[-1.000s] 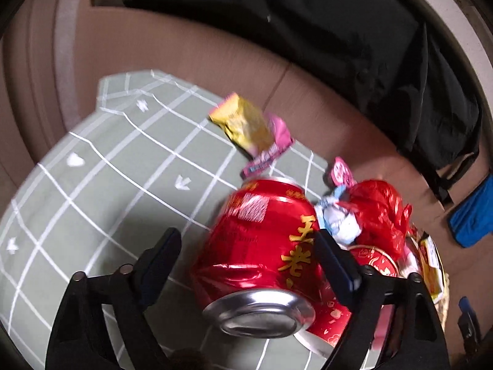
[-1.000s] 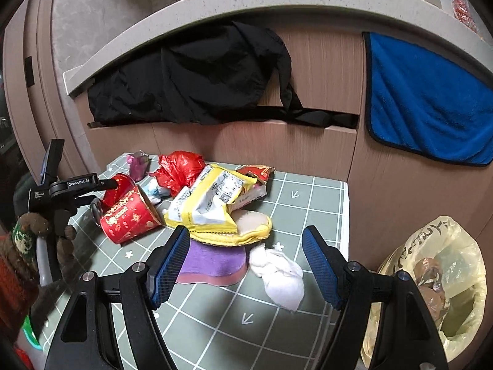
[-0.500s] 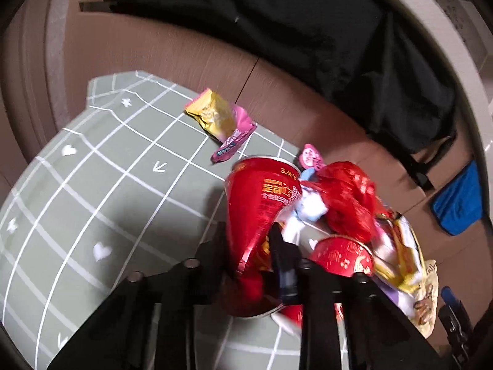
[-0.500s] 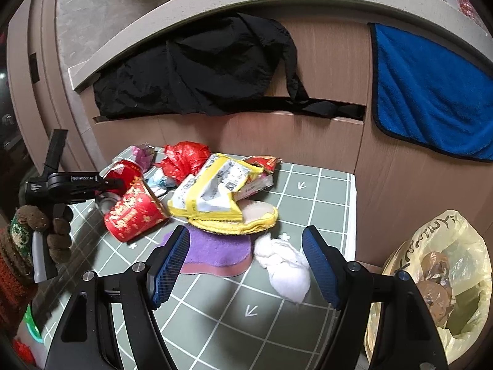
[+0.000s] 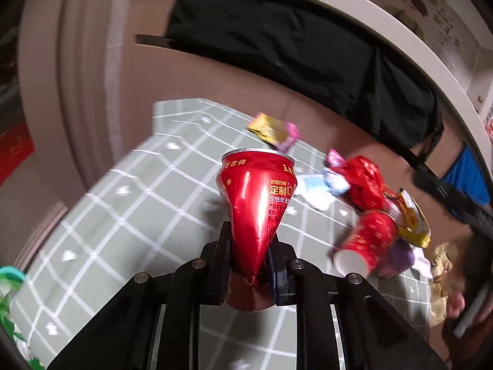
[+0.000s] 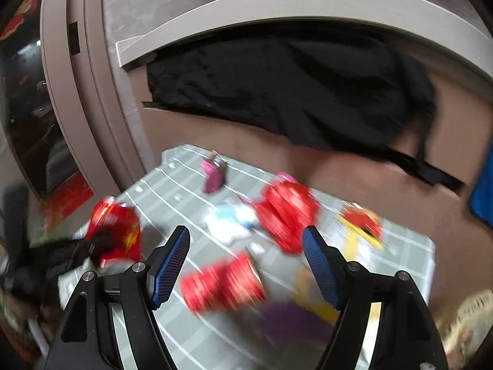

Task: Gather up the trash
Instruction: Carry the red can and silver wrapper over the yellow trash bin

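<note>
Desk [image 5: 92,215] with the green grid mat is carrying the trash pile along its far side, against the cabinet front where a black cloth [image 5: 277,49] is hanging. Yellowish trash bag [image 6: 468,311] is sitting off the desk's right end, probably the drop point. Left hand-held gripper [image 5: 250,256] is pinching the red can [image 5: 257,197], crushing it flat at the pinch so the far end is flaring out; can is lifted off the mat, likely so it clears the pile in transit. Right hand-held gripper [image 6: 246,262] is spread wide with nothing in it, hovering over the red paper cup [image 6: 223,286], probably lining up on it. Right view is blurry.
</note>
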A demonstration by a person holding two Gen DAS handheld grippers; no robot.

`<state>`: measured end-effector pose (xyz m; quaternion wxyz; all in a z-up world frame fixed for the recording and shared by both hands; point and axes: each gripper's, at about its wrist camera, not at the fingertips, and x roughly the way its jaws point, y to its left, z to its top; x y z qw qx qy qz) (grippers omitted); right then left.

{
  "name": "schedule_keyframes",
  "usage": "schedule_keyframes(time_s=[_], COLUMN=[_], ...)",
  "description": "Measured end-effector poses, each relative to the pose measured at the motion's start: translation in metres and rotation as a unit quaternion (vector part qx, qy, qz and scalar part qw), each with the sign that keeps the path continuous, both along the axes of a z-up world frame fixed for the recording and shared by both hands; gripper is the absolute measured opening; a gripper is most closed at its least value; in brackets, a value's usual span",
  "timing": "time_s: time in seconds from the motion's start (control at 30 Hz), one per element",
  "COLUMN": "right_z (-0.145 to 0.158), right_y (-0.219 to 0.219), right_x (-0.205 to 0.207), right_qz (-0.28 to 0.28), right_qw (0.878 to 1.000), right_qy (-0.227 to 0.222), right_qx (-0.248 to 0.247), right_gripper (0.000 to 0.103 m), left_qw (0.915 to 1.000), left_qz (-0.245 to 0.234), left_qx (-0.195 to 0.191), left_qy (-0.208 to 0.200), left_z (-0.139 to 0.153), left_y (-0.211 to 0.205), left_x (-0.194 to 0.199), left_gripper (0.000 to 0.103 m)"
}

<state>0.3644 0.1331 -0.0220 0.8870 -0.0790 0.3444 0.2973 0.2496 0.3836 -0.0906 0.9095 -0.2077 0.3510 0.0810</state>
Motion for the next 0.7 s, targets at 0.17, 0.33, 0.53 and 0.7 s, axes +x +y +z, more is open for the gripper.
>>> schedule_keyframes(time_s=[0.17,0.33,0.53,0.7], right_z=[-0.018,-0.053,-0.089,-0.093], right_y=[0.087,0.14,0.172,0.175], right_x=[0.058,0.121,0.176,0.185], right_qz=[0.016,0.002,-0.01,0.01], right_qw=[0.999,0.994,0.985,0.981], right_qy=[0.032,0.081,0.13,0.159], right_qx=[-0.028,-0.077,-0.112,-0.107], right_gripper=[0.067,0.06,0.043,0.018], left_qw=[0.9998,0.9997,0.9997,0.9993], left_qz=[0.015,0.024,0.025,0.027], left_qx=[-0.001,-0.008,0.001,0.017], left_qy=[-0.008,-0.004,-0.005,-0.019], left_z=[0.0,-0.007,-0.011,-0.004], left_y=[0.015,0.022,0.02,0.012], left_x=[-0.014,-0.014,-0.001,0.002], left_gripper=[0.02,0.02,0.02,0.02])
